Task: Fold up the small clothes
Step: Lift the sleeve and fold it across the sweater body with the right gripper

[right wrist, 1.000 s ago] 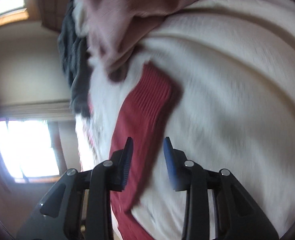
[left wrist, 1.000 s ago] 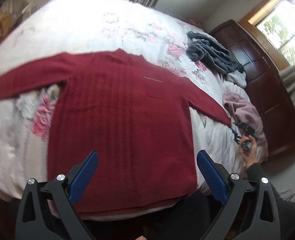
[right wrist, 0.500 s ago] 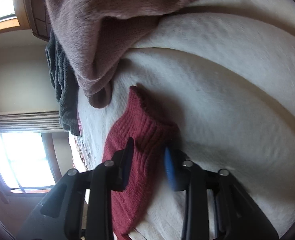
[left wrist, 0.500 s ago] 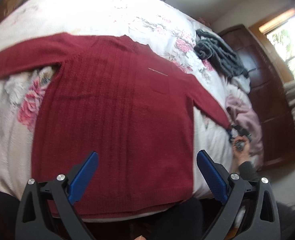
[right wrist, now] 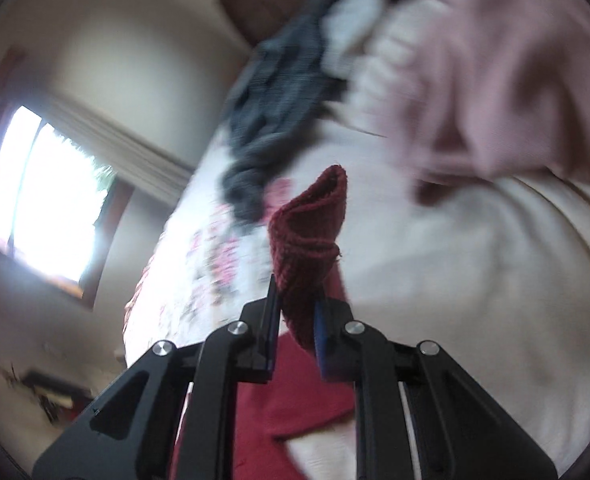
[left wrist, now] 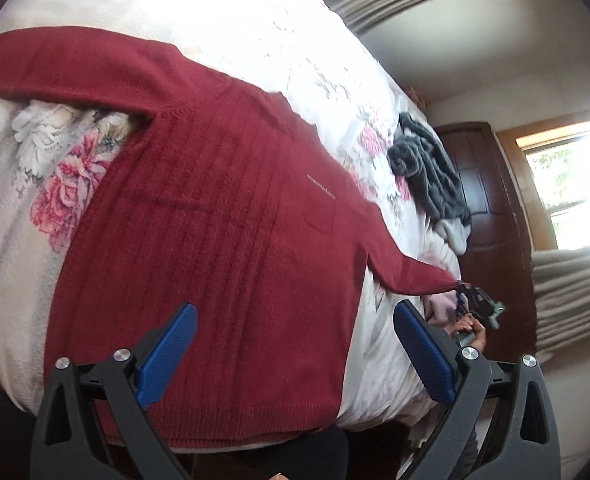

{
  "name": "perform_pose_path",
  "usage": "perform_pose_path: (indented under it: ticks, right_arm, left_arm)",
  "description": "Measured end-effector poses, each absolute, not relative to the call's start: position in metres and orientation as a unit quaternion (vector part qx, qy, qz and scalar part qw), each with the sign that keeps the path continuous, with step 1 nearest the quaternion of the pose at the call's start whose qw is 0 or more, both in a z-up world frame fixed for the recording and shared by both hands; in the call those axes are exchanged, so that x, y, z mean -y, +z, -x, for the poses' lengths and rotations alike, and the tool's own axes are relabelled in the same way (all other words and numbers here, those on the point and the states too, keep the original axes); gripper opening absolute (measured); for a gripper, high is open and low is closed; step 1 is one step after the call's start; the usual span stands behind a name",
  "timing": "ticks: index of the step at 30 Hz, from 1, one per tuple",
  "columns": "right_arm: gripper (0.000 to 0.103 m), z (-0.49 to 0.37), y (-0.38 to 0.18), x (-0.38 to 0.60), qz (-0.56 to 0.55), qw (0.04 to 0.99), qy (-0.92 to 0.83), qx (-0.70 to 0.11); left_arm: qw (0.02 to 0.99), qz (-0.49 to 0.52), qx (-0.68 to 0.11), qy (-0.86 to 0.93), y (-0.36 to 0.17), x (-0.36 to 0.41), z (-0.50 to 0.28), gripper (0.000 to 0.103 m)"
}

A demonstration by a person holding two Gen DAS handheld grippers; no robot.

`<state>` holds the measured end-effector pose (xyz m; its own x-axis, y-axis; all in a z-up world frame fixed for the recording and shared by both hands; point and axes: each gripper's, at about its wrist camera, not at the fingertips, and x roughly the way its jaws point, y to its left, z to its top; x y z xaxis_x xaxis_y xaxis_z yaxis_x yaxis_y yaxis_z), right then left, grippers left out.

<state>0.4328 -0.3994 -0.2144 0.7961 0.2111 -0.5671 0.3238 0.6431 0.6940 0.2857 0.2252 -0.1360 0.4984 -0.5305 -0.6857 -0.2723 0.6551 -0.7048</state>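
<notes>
A dark red knitted sweater (left wrist: 223, 232) lies flat on the bed, sleeves spread to both sides. My left gripper (left wrist: 295, 340) hovers open above its lower hem, nothing between the blue pads. My right gripper (right wrist: 297, 312) is shut on the cuff of the right sleeve (right wrist: 311, 232), which stands up, bunched, above the jaws and off the blanket. In the left wrist view the right gripper (left wrist: 481, 302) shows small at the end of that sleeve (left wrist: 415, 276), with a hand under it.
The bed's white floral blanket (left wrist: 47, 184) runs under the sweater. A grey garment (left wrist: 431, 168) and a pink garment (right wrist: 507, 92) lie near the right edge. A dark wooden cabinet (left wrist: 491, 208) and windows stand beyond.
My right gripper closed on the red sleeve cuff and lifted it off the blanket. The left gripper drifted and tilted above the sweater, staying open.
</notes>
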Motion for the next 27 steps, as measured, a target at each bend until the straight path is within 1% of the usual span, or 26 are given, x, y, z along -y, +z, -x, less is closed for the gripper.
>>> perform_pose_path:
  ticks: [4, 9, 14, 20, 22, 25, 27]
  right_arm:
    - [0.013, -0.453, -0.181, 0.328, -0.377, 0.870, 0.017, -0.318]
    - [0.013, -0.481, -0.171, 0.229, -0.311, 0.886, 0.065, -0.338]
    - [0.013, -0.498, -0.202, 0.143, -0.238, 0.892, 0.093, -0.373]
    - [0.013, -0.506, -0.267, 0.042, -0.138, 0.886, 0.111, -0.429]
    - [0.015, -0.504, -0.289, 0.014, -0.102, 0.882, 0.122, -0.444]
    - [0.030, -0.494, -0.313, -0.012, -0.059, 0.872, 0.149, -0.462]
    - [0.052, -0.475, -0.310, -0.010, -0.065, 0.876, 0.170, -0.447]
  left_arm:
    - [0.749, 0.448, -0.480, -0.089, -0.145, -0.238, -0.301, 0.099]
    - [0.765, 0.443, -0.460, -0.083, -0.145, -0.244, -0.322, 0.099]
    - [0.779, 0.429, -0.449, -0.087, -0.145, -0.246, -0.346, 0.099]
    - [0.786, 0.404, -0.455, -0.105, -0.150, -0.237, -0.370, 0.099]
    - [0.784, 0.399, -0.462, -0.109, -0.157, -0.231, -0.382, 0.099]
    - [0.785, 0.388, -0.469, -0.117, -0.168, -0.219, -0.400, 0.099]
    - [0.781, 0.385, -0.475, -0.128, -0.177, -0.208, -0.415, 0.099]
